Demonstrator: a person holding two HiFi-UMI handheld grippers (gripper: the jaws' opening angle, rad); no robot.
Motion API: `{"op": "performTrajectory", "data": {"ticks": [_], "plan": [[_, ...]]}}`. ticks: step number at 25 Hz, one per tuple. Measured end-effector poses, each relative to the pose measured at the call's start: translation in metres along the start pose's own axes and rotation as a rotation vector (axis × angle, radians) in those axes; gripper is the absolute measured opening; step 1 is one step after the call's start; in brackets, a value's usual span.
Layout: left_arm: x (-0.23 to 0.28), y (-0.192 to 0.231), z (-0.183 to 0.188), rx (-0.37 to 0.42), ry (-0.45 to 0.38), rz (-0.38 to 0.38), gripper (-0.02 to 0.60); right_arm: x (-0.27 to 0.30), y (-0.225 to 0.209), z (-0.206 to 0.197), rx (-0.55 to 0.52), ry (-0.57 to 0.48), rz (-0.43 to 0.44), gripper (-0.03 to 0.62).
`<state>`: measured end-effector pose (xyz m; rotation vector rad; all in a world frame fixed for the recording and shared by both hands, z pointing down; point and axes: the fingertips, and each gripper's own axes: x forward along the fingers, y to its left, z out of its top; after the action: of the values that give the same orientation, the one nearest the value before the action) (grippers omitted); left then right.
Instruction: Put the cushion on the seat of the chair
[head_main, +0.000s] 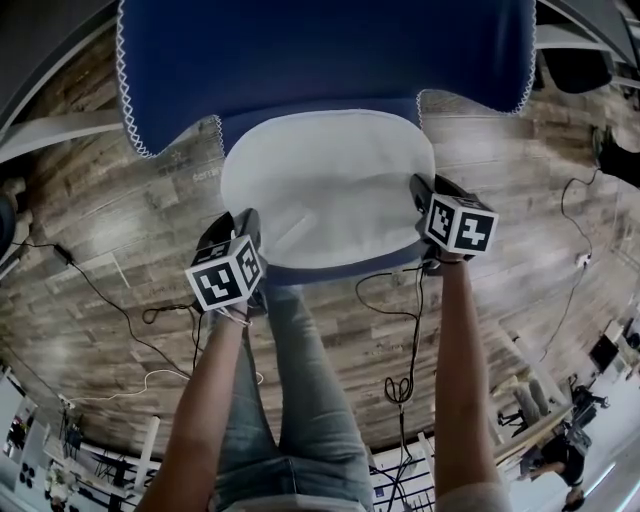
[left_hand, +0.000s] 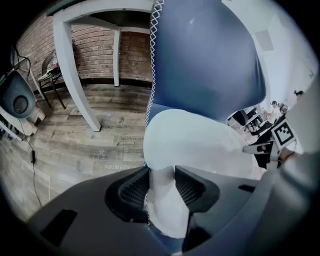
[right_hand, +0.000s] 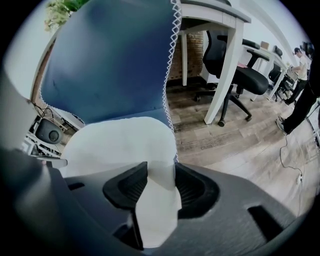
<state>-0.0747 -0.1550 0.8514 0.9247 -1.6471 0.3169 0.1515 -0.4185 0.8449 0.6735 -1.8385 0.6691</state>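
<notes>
White cushion (head_main: 325, 185) — flat on blue chair seat (head_main: 335, 272).

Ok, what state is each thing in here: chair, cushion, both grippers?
chair: upright, seat covered by the cushion.
cushion: resting on the seat, an edge in each gripper's jaws.
left gripper: jaws opening, cushion edge between them, touching both pads.
right gripper: jaws opening, cushion edge between them, touching both pads.

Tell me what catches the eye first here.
A white cushion lies on the seat of a blue chair, filling the head view's centre. The left hand-held gripper and right hand-held gripper sit at its near edge, jaws opening with the cushion's edge between them.
</notes>
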Motion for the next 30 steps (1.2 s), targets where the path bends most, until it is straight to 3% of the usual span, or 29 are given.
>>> {"op": "performTrajectory", "data": {"ticks": [8,12,20,26,30], "plan": [[-0.003,0.002,0.002,0.031,-0.010,-0.037,0.241,-0.011,-0.009,-0.006,0.026,-0.020,-0.016,0.240],[-0.012,0.005,0.010,0.056,-0.024,-0.037,0.250,-0.024,-0.009,-0.003,0.055,-0.050,-0.030,0.282],[-0.056,0.020,0.051,0.126,-0.132,-0.029,0.250,-0.057,-0.013,-0.004,0.142,-0.149,-0.082,0.284],[-0.120,0.015,0.077,0.161,-0.184,-0.081,0.249,-0.122,0.003,-0.001,0.297,-0.292,-0.097,0.273],[-0.180,-0.004,0.104,0.248,-0.262,-0.135,0.248,-0.182,0.023,0.004,0.350,-0.393,-0.131,0.261]]}}
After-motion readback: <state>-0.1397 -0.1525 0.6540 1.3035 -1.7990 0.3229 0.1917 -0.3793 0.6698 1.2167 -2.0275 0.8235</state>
